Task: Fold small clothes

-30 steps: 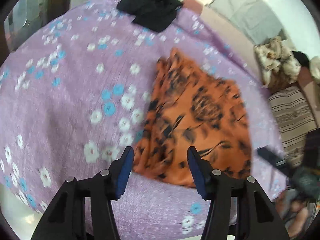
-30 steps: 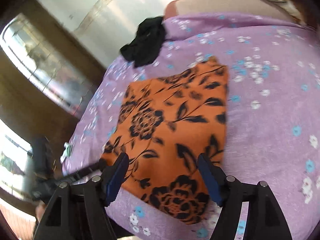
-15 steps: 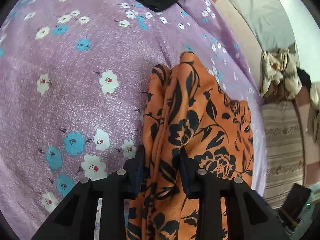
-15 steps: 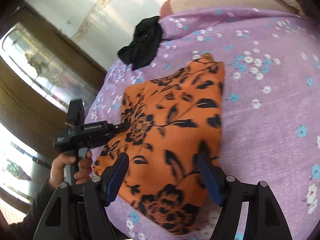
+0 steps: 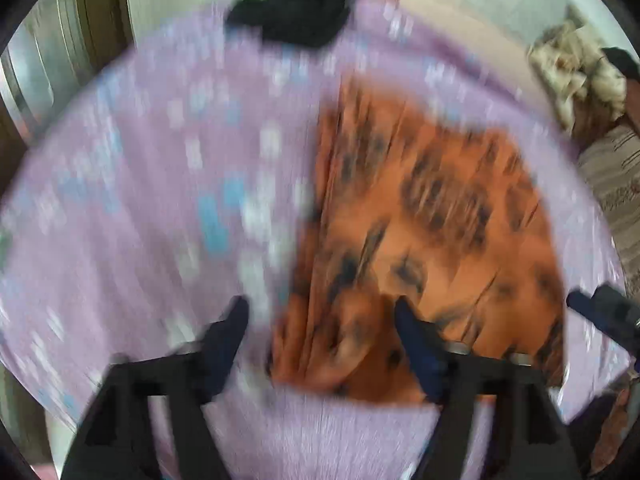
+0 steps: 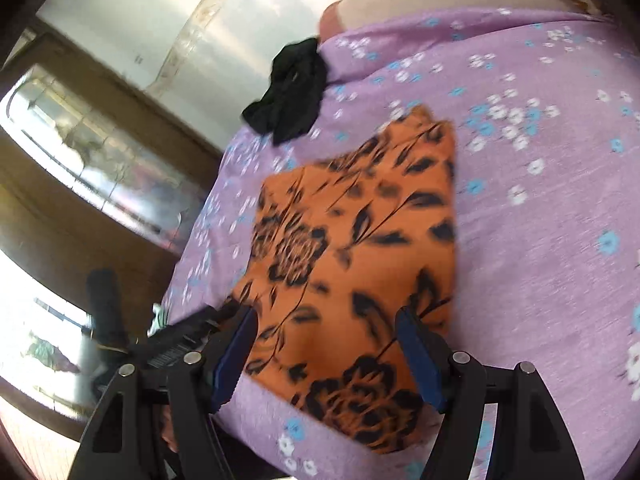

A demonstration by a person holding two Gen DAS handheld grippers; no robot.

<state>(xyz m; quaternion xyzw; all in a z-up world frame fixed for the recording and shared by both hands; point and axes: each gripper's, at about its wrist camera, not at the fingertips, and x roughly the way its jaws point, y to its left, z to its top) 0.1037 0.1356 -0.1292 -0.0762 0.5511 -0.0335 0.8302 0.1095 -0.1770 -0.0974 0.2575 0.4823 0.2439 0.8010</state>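
An orange cloth with black flower print (image 5: 432, 232) lies folded flat on the purple flowered bedsheet (image 5: 160, 200); it also shows in the right wrist view (image 6: 352, 256). My left gripper (image 5: 320, 316) is open and empty above the cloth's near left corner; the view is blurred by motion. My right gripper (image 6: 326, 328) is open and empty above the cloth's near edge. The left gripper's body (image 6: 180, 340) shows at the left of the right wrist view, off the cloth's left edge.
A black garment (image 5: 292, 20) lies crumpled at the far edge of the bed, also in the right wrist view (image 6: 288, 92). A patterned bundle (image 5: 576, 68) and striped fabric (image 5: 612, 184) lie beyond the bed's right side. A window and wooden frame (image 6: 92, 152) stand at the left.
My left gripper was shut on the cloth's left edge half a second ago; it has let go, opened and pulled back. The cloth lies flat. My right gripper has stayed open.
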